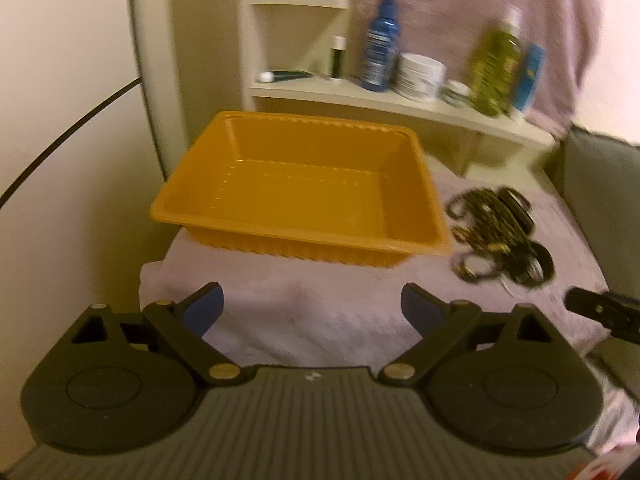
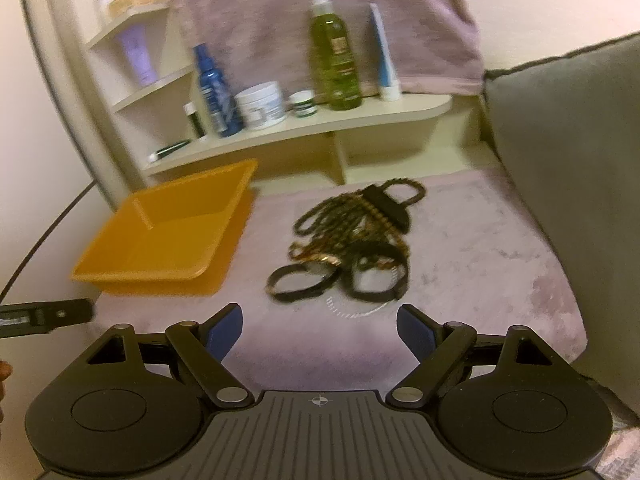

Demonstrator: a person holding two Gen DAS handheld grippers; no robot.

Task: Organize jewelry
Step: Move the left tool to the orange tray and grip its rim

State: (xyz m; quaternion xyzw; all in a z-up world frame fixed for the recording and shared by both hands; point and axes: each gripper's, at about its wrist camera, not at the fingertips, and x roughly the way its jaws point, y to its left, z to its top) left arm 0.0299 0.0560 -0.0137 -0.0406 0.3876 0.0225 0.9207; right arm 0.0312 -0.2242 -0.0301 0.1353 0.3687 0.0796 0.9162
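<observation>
An empty orange plastic tray [image 1: 304, 192] [image 2: 168, 236] sits on a pale pink towel [image 1: 320, 320] [image 2: 480, 248]. To its right lies a tangled pile of jewelry [image 1: 500, 232] [image 2: 352, 240]: dark beaded necklaces, gold chains, black bangles and a watch. My left gripper [image 1: 312, 310] is open, facing the tray's near wall with nothing between its blue pads. My right gripper [image 2: 320, 330] is open too, just short of the pile's nearest bangles. Each gripper's black side shows at the edge of the other's view.
A cream corner shelf [image 1: 400, 104] [image 2: 320, 128] behind the towel carries bottles, jars and tubes, among them a blue spray bottle [image 2: 214, 88] and a green bottle [image 2: 334, 60]. A grey cushion [image 2: 568, 200] rises on the right. A black cable [image 1: 60, 140] runs along the left wall.
</observation>
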